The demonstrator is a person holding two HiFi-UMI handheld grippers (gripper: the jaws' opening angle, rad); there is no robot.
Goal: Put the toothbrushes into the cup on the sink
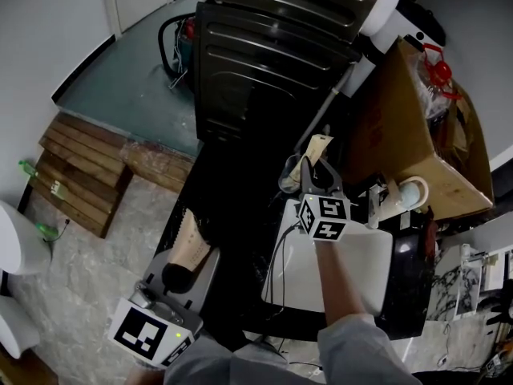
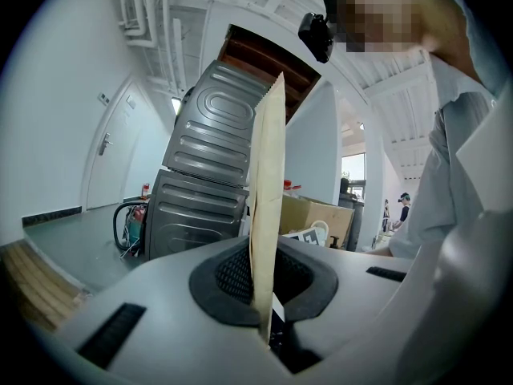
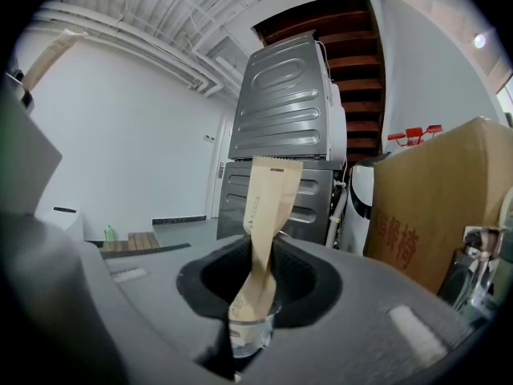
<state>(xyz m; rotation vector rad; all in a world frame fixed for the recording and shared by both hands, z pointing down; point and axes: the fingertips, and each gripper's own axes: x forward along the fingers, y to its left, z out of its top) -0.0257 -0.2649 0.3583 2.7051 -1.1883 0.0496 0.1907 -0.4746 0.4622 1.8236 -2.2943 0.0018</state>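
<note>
My right gripper [image 1: 317, 175] is over the back left corner of the white sink [image 1: 361, 275]. It is shut on a toothbrush in a beige paper wrapper [image 3: 264, 215]. The wrapper's lower end stands inside a clear cup [image 3: 247, 335], which the head view shows on the black counter as the cup [image 1: 289, 184]. The wrapper's top [image 1: 318, 146] sticks up past the fingers. My left gripper [image 1: 179, 268] hangs low at the left, away from the sink. It is shut on a second paper-wrapped toothbrush [image 2: 268, 207], which the head view shows as the toothbrush [image 1: 190, 239].
A dark grey stacked washer and dryer [image 1: 272, 54] stands behind the counter. To the right of it is an open cardboard box [image 1: 417, 135]. A white mug-like item [image 1: 413, 191] sits at the sink's back right. Wooden pallets [image 1: 80, 171] lie on the floor at left. A thin cable [image 1: 280, 255] runs along the sink's left edge.
</note>
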